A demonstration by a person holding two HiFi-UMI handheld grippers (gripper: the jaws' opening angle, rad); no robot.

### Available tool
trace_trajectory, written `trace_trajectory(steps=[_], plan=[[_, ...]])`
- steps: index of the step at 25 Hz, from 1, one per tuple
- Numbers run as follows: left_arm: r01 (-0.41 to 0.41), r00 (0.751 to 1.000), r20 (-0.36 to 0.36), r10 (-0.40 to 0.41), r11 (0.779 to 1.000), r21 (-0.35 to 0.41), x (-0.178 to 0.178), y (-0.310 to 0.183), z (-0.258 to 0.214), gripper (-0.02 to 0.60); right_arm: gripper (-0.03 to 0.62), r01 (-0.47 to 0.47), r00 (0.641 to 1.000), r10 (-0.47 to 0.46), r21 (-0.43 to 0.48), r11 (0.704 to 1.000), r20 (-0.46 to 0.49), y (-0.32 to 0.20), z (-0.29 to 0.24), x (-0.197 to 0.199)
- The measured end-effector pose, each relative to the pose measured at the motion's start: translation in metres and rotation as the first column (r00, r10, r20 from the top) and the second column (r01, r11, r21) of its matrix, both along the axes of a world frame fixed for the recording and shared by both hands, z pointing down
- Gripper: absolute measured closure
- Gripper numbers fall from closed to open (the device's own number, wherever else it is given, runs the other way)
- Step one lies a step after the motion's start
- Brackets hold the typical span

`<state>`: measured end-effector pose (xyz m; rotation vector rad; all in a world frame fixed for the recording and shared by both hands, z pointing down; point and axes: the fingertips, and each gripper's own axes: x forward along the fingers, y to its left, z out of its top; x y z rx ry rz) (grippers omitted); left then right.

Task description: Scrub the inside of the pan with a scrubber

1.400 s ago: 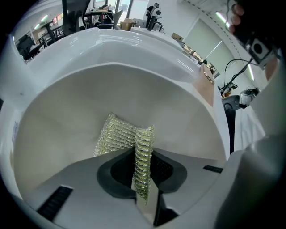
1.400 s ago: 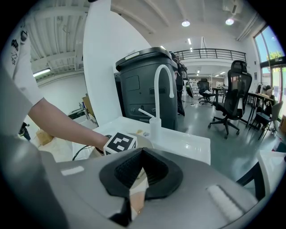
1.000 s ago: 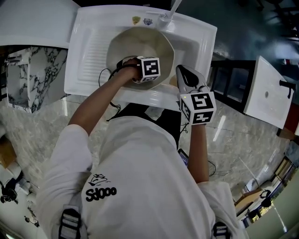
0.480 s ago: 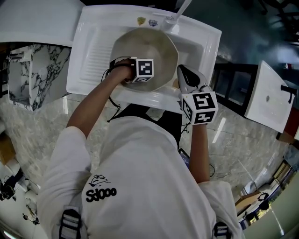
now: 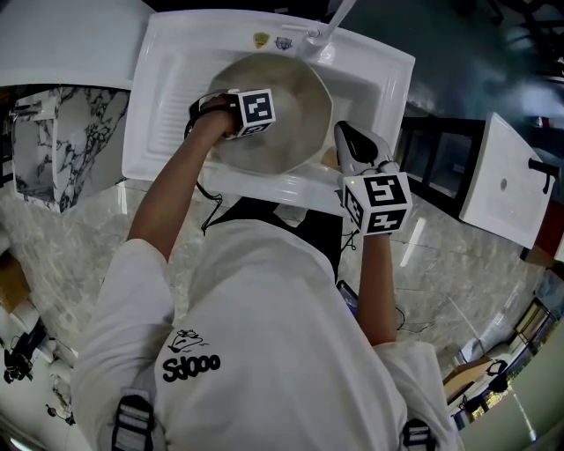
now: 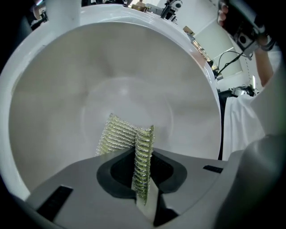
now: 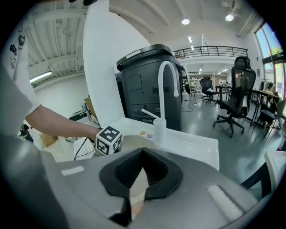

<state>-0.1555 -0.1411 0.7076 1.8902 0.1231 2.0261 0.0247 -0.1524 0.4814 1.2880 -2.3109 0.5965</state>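
A pale cream pan (image 5: 291, 84) lies in the white sink (image 5: 167, 97). My left gripper (image 5: 249, 113) reaches into the pan at its left side, its tips hidden under its marker cube. In the left gripper view the left gripper (image 6: 143, 172) is shut on a yellow-green mesh scrubber (image 6: 120, 134), which presses on the pan's inner wall (image 6: 111, 67). My right gripper (image 5: 345, 139) sits at the pan's right front rim. In the right gripper view the right gripper (image 7: 136, 190) is shut on a tan strip that looks like the pan's handle (image 7: 135, 181).
A white faucet (image 5: 330, 19) rises at the sink's back edge, also the tall white faucet (image 7: 163, 85) in the right gripper view. The sink's ribbed drainboard (image 5: 176, 84) lies left of the pan. A dark bin (image 7: 149, 85) stands behind the sink.
My left gripper has slid with the scrubber from the pan's near rim toward its left and far side. The right gripper has stayed put at the rim.
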Motion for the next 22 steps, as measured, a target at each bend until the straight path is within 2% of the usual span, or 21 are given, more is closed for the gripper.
trace_trajectory(steps=[7, 10, 15, 18, 20, 22], plan=[[0.082, 0.997, -0.025, -0.079, 0.989, 0.123, 0.024, -0.031, -0.001, 0.515, 0.585, 0.010, 1.000, -0.010, -0.007, 1.000, -0.002, 0.000, 0.002, -0.002], [0.103, 0.993, -0.070, -0.095, 0.986, 0.128, 0.044, -0.030, -0.006, 0.515, 0.585, 0.003, 1.000, -0.003, -0.006, 1.000, -0.009, 0.001, 0.000, 0.000], [0.095, 0.988, -0.132, -0.085, 0.993, 0.072, 0.074, -0.006, 0.003, 0.515, 0.583, -0.050, 0.999, 0.050, -0.012, 0.999, -0.006, 0.004, -0.004, 0.015], [0.079, 0.983, -0.168, -0.076, 0.997, 0.008, 0.088, 0.017, 0.002, 0.515, 0.585, -0.065, 0.998, 0.064, -0.017, 0.998, -0.014, 0.009, -0.007, 0.023], [0.092, 0.970, -0.219, -0.105, 0.994, -0.066, 0.100, 0.032, -0.001, 0.515, 0.583, -0.056, 0.998, 0.056, -0.008, 0.998, -0.026, 0.010, -0.012, 0.028], [0.147, 0.949, -0.257, -0.185, 0.976, -0.158, 0.111, 0.043, -0.002, 0.514, 0.585, -0.053, 0.998, 0.053, 0.002, 0.999, -0.031, 0.011, -0.019, 0.037]])
